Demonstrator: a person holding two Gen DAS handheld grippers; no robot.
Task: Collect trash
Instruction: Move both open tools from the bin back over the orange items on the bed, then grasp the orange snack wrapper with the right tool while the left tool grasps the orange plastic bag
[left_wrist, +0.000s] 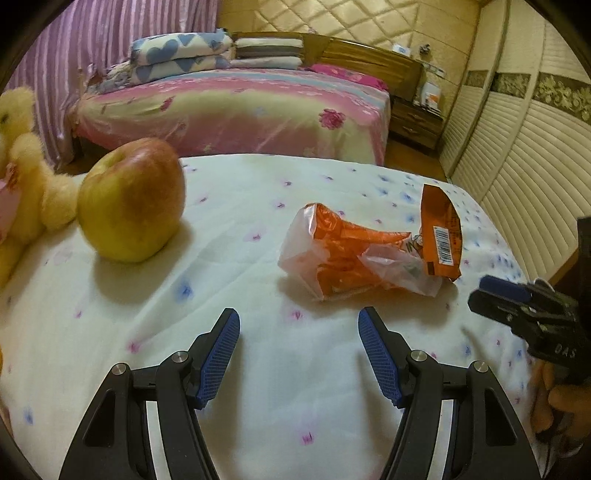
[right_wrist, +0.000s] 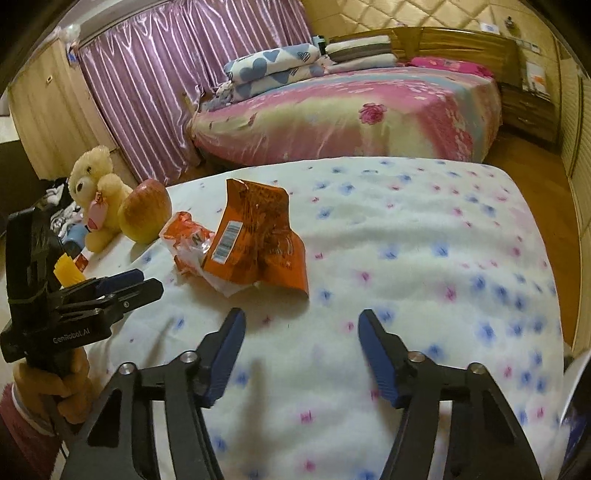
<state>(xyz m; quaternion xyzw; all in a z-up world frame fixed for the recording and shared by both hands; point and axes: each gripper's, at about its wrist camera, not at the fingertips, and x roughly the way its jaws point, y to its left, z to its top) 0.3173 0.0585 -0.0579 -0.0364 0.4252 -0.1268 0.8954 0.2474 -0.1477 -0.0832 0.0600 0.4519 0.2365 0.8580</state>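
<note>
Both grippers, left gripper (left_wrist: 299, 321) and right gripper (right_wrist: 301, 321), are hovering released, fingers empty, near crumpled orange wrappers (left_wrist: 354, 254) lying on the bed (left_wrist: 258, 369).

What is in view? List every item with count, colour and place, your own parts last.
wrapper: one, orange with barcode, on the cover
bag: one, clear and orange, crumpled, touching the wrapper
apple: one, yellow-red, left of the bag
teddy: one, cream, beside the apple
cover: one, white with blue and pink flowers, under everything
bed: one, pink floral, behind
quilts: folded stack, white with blue hearts, on the bed
curtain: purple, striped, far left
left gripper: black, blue pads, open, empty
right gripper: same, open, empty
</note>
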